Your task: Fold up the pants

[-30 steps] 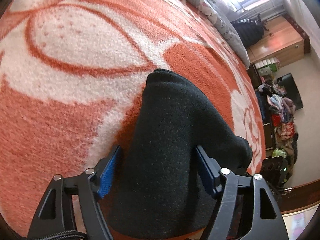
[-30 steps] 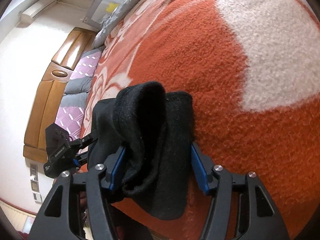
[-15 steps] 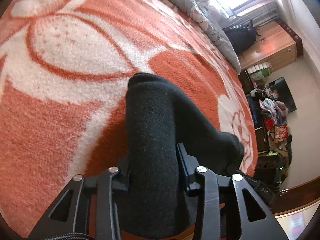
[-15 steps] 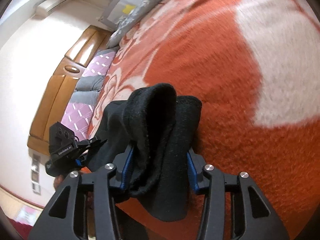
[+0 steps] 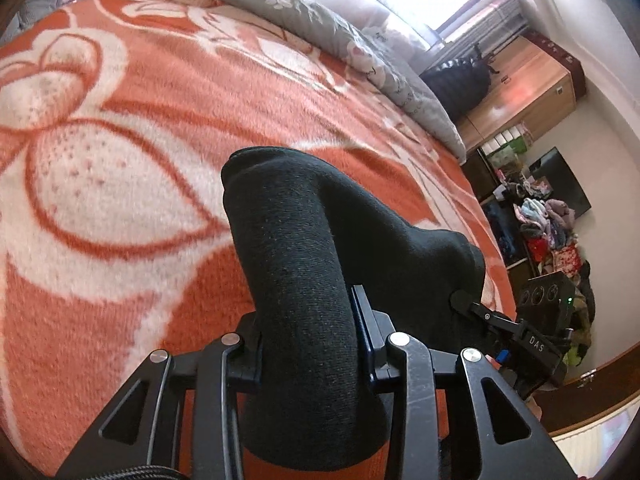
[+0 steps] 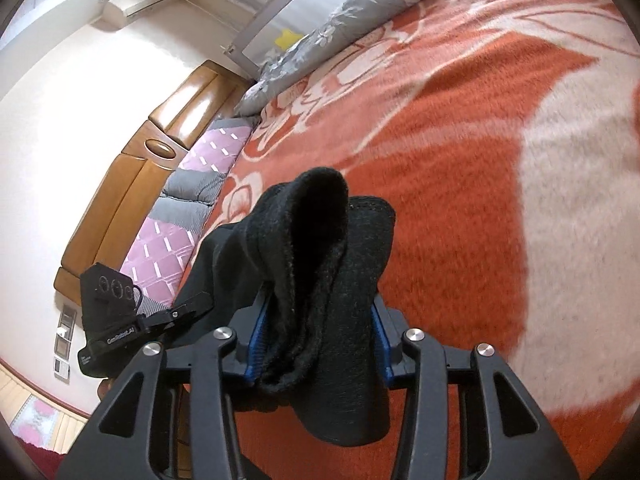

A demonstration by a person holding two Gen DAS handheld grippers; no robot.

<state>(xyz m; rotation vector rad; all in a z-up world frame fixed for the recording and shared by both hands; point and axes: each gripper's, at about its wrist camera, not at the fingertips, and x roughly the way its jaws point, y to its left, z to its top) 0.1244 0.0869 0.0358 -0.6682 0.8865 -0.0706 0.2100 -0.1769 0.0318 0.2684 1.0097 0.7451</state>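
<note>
Above blanket (image 5: 120,240): both tools angled down, clamping pants (image 5: 304,280).

pants (image 5: 304,264) look like matt black knit cloth, blanket (image 5: 120,184) is fuzzy orange-white fleece, headboard (image 6: 132,184) glossy wood.

Black tool (image 5: 308,344) — blue pads (image 6: 256,340), silver screws

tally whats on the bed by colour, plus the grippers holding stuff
black pants: 1
orange and white blanket: 1
grey floral quilt: 1
grippers shut on the pants: 2, left gripper and right gripper
total: 5
</note>
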